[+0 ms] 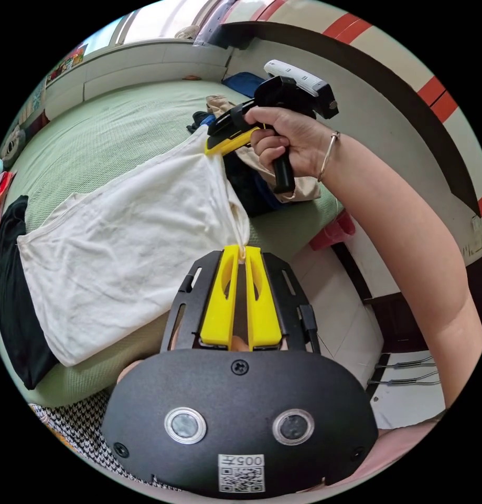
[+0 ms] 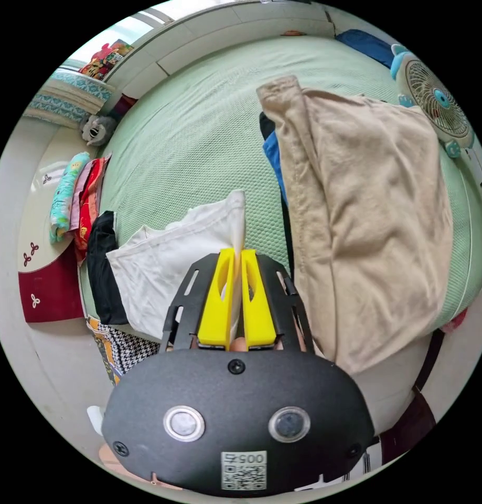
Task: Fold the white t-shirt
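The white t-shirt (image 1: pixel 130 241) lies spread over the green bed, with one edge lifted off it. My left gripper (image 1: pixel 242 253) is shut on a bunched corner of that edge. The right gripper (image 1: pixel 214 147), held in a hand, pinches another corner of the same edge farther up in the left gripper view. In the right gripper view, my right gripper (image 2: pixel 237 254) is shut on the white t-shirt (image 2: pixel 162 257), whose cloth rises between the yellow jaws.
A tan garment (image 2: pixel 366 220) lies draped over dark and blue clothes on the bed (image 2: pixel 199 126). A black garment (image 1: pixel 12 294) sits beside the shirt at the bed's edge. A small fan (image 2: pixel 435 100) stands at the bed's far side. Tiled floor (image 1: pixel 340 299) borders the bed.
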{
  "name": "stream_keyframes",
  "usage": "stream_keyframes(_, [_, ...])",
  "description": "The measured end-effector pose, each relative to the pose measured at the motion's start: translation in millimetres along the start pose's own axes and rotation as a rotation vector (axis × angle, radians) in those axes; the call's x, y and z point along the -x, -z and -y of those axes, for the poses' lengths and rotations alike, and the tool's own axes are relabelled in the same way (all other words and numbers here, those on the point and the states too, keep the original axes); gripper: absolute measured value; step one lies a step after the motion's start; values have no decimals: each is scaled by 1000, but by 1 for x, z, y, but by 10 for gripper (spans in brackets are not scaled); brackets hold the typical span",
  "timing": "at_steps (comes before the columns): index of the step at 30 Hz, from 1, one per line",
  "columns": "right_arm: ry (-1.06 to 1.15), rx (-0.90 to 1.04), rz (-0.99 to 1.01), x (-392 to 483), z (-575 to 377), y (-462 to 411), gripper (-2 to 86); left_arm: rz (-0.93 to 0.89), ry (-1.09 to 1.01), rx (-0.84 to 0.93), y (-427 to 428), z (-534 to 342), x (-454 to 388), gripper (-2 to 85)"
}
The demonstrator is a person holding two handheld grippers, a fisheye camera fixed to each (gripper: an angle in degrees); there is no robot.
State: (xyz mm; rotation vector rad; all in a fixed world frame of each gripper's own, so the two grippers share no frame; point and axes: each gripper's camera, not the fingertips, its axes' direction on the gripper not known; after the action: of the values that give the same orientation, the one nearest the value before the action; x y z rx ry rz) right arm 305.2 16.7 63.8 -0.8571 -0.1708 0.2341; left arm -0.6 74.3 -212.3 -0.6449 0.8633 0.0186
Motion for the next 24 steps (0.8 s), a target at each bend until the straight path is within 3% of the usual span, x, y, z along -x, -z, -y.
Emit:
stream_keyframes(4, [-20, -21, -143, 1, -11, 40, -12, -39, -31, -34, 15, 2, -18, 34])
stream_keyframes(11, [-20, -59, -221, 37, -22, 69, -13, 15, 12, -77, 48, -8, 0, 35])
stream_keyframes(18, [139, -77, -197, 176, -5, 63, -13, 160, 162, -123, 98, -35, 80, 36])
stream_keyframes(24, [289, -16, -152, 308, 23, 1, -4, 265, 324, -76, 107, -57, 158, 35])
